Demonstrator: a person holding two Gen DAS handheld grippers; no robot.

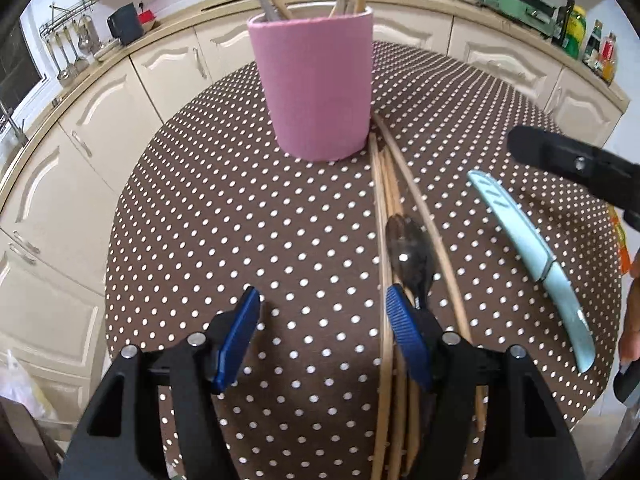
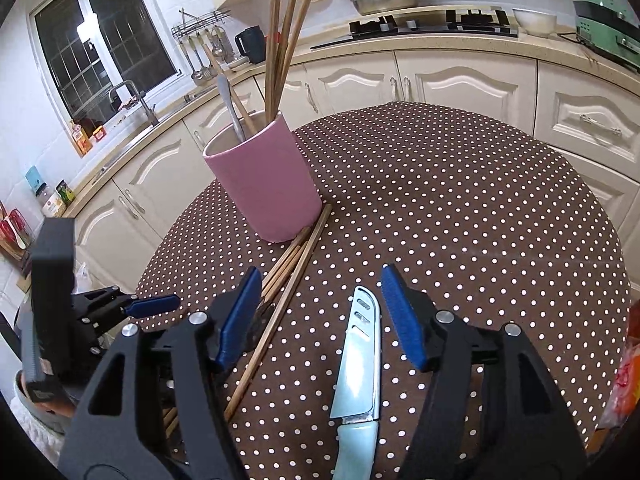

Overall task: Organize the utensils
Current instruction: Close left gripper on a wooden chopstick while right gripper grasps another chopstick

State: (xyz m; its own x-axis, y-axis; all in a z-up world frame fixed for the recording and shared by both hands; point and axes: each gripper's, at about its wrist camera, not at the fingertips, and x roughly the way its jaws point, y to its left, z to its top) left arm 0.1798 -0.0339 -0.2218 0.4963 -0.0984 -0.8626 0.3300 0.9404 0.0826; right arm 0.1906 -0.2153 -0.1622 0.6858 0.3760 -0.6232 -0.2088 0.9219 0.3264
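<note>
A pink cup (image 1: 316,88) (image 2: 266,184) stands on the dotted table (image 1: 200,220) (image 2: 480,200) with several chopsticks and a grey spoon handle upright in it. More wooden chopsticks (image 1: 384,220) (image 2: 292,268) lie in a bundle from its base toward me, with a metal spoon (image 1: 408,256) on top. My left gripper (image 1: 324,340) is open above the table, its right pad over the bundle. A pale blue knife (image 1: 532,256) (image 2: 360,360) lies flat between the fingers of my open right gripper (image 2: 322,320), untouched by the pads.
Cream cabinets (image 2: 460,80) and a counter curve behind the table, with a hob (image 2: 432,24) and a green appliance (image 1: 516,0). An orange packet (image 2: 624,384) sits at the table's right edge. A hand (image 1: 630,320) shows at the right rim.
</note>
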